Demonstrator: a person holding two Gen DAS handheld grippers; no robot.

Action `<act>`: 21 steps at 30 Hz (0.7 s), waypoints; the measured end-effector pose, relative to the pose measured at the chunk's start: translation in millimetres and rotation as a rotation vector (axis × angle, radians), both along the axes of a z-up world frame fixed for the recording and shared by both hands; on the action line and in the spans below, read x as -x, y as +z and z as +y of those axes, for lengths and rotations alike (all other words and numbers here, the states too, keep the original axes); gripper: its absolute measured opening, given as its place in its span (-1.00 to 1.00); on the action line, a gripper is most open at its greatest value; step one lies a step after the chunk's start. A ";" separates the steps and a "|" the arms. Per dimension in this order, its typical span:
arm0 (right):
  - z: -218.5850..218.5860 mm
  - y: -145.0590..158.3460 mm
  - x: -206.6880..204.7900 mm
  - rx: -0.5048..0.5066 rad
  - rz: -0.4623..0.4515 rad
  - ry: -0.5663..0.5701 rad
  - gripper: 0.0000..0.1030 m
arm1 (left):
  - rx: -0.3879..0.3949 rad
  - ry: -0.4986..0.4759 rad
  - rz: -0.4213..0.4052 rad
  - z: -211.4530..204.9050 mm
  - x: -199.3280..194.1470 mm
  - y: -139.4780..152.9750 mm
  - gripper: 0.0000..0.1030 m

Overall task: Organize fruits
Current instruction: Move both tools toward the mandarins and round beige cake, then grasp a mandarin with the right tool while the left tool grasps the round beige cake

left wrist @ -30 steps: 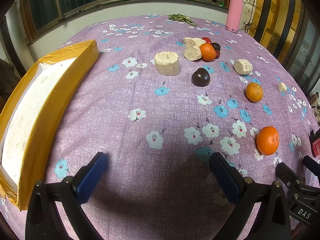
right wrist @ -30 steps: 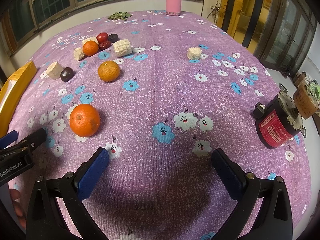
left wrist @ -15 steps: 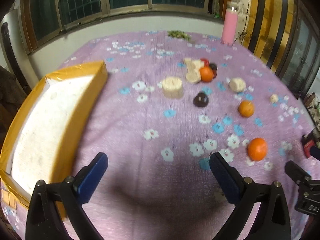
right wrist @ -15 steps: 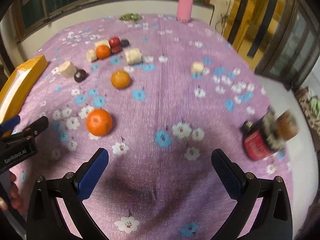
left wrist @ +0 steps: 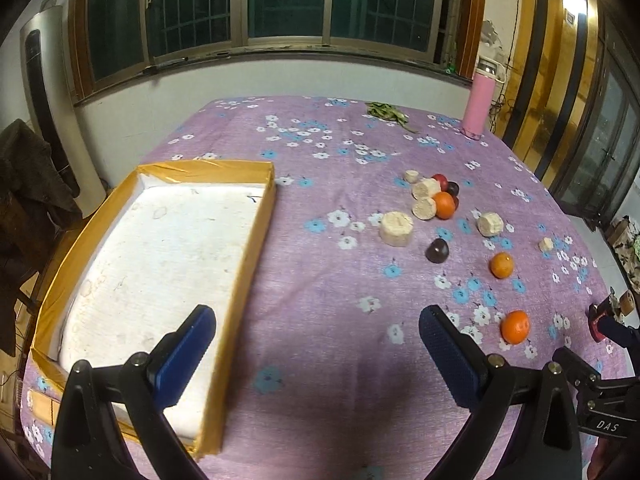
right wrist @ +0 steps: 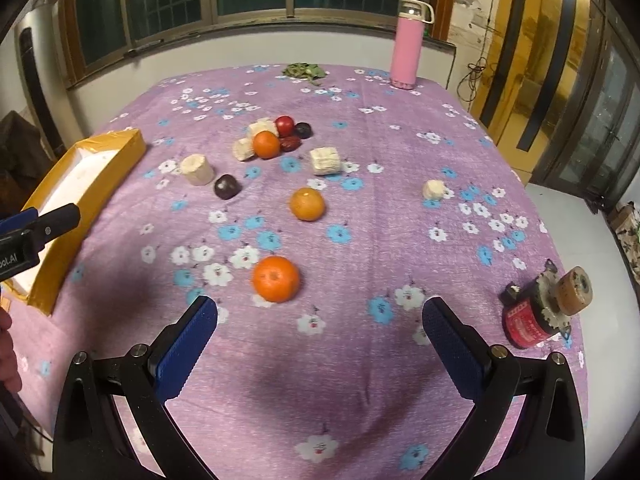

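1. Fruit lies scattered over a purple flower-print tablecloth (right wrist: 360, 208), none of it yet in the shallow yellow-taped cardboard tray with a white foam floor (left wrist: 168, 248) at the table's left edge.

2. Nearest is a round orange tangerine (right wrist: 276, 279), resting on the cloth just ahead of the right gripper (right wrist: 320, 344) and slightly left of its centreline, close to the left blue pad.

3. That gripper hangs with its jaws spread wide and nothing between them; the gap looks ample for the fruit.

4. From the left gripper (left wrist: 316, 356), equally wide open and empty, the same tangerine (left wrist: 515, 326) sits well off to the right, outside its right finger, while the tray lies directly under its left finger.

5. Judgement: the right hand is better placed for the pick, needing a short push forward and a touch left; being round, the fruit sets no grip axis, but it could roll if nudged by one pad.

6. Farther back sit a second tangerine (right wrist: 307, 204), a dark purple plum-like fruit (right wrist: 227, 186), and a cluster of an orange (right wrist: 266, 144), red fruits and pale cylindrical chunks.

7. A red-labelled motor-like part (right wrist: 536, 316) lies to the right and a pink bottle (right wrist: 409, 42) stands at the far edge, both apart from the fruit.
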State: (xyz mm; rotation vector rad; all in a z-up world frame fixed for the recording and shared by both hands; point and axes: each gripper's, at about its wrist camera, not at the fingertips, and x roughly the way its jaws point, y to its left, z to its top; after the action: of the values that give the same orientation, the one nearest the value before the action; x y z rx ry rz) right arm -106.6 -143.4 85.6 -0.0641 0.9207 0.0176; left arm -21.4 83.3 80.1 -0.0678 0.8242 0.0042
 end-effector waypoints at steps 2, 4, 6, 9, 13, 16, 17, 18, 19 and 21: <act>4.5 1.0 0.8 0.009 -0.007 0.004 0.99 | 0.008 -0.002 0.002 2.8 -0.6 -0.3 1.00; 5.9 1.9 2.7 0.001 -0.011 0.006 0.99 | 0.014 -0.002 -0.001 6.2 0.0 -0.2 1.00; 7.3 2.5 3.0 -0.013 -0.008 0.012 0.99 | 0.018 -0.005 0.003 8.1 -0.5 -0.8 1.00; 3.3 1.6 3.5 -0.014 -0.010 -0.001 0.99 | 0.015 -0.007 -0.012 13.3 1.1 1.4 1.00; -7.6 -2.0 4.6 -0.017 -0.002 -0.025 0.98 | 0.000 -0.001 -0.019 22.2 1.9 2.3 1.00; -3.8 -8.2 3.2 -0.004 0.012 0.000 0.93 | 0.006 -0.002 -0.006 28.1 0.9 0.3 1.00; -1.3 -10.7 1.4 -0.002 0.016 0.012 0.89 | 0.006 -0.001 -0.002 29.2 0.5 -0.4 1.00; 1.7 -14.2 -1.8 0.002 0.023 0.022 0.83 | 0.006 -0.003 0.003 30.0 0.4 -1.2 1.00; 5.0 -17.2 -5.6 0.003 0.031 0.034 0.77 | 0.007 -0.006 0.008 30.6 0.7 -2.0 1.00; 9.9 -23.1 -13.4 -0.002 0.050 0.057 0.54 | 0.010 -0.005 0.013 32.1 1.9 -3.0 1.00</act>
State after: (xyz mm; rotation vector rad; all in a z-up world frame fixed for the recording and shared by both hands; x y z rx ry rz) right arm -93.2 -133.5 62.6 -0.0878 0.9689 0.0734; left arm -23.3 115.4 77.2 -0.0754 0.8372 -0.0046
